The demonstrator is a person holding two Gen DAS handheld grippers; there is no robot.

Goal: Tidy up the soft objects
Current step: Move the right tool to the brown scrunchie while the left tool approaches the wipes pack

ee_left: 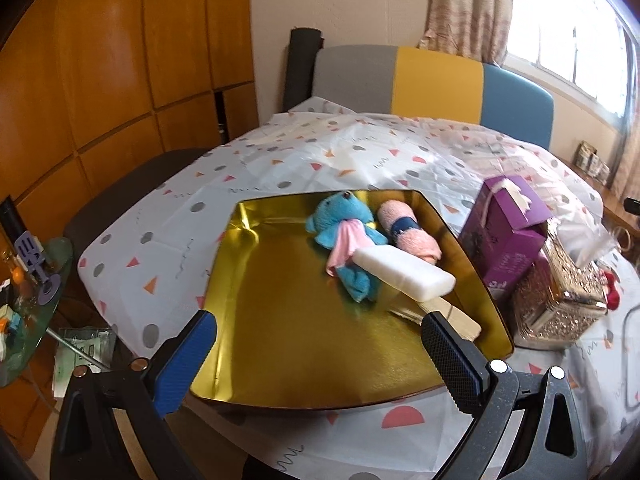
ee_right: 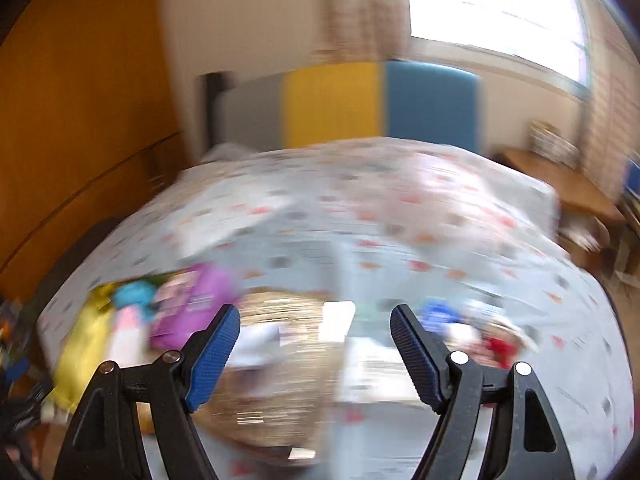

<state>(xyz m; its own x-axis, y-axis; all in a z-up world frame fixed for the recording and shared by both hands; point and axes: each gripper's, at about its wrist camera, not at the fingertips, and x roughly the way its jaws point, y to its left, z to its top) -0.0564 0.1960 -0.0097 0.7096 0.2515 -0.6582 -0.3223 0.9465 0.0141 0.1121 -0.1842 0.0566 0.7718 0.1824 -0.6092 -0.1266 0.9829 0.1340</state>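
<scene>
In the left wrist view a gold tray (ee_left: 280, 320) lies on the patterned tablecloth. In its far right part lie a blue plush toy (ee_left: 344, 236) with a pink cloth, a rolled pink towel (ee_left: 408, 232) and a white foam block (ee_left: 404, 274). My left gripper (ee_left: 320, 344) is open and empty above the tray's near edge. The right wrist view is motion-blurred. My right gripper (ee_right: 316, 340) is open and empty above a glittery box (ee_right: 280, 360). A blurred blue soft thing (ee_right: 438, 312) and a red one (ee_right: 500, 346) lie to its right.
A purple carton (ee_left: 508, 236) and a glittery tissue box (ee_left: 560, 300) stand right of the tray. A red soft thing (ee_left: 612, 292) shows behind the tissue box. A grey, yellow and blue chair back (ee_left: 432, 84) is at the table's far side. A small glass side table (ee_left: 28, 312) is left.
</scene>
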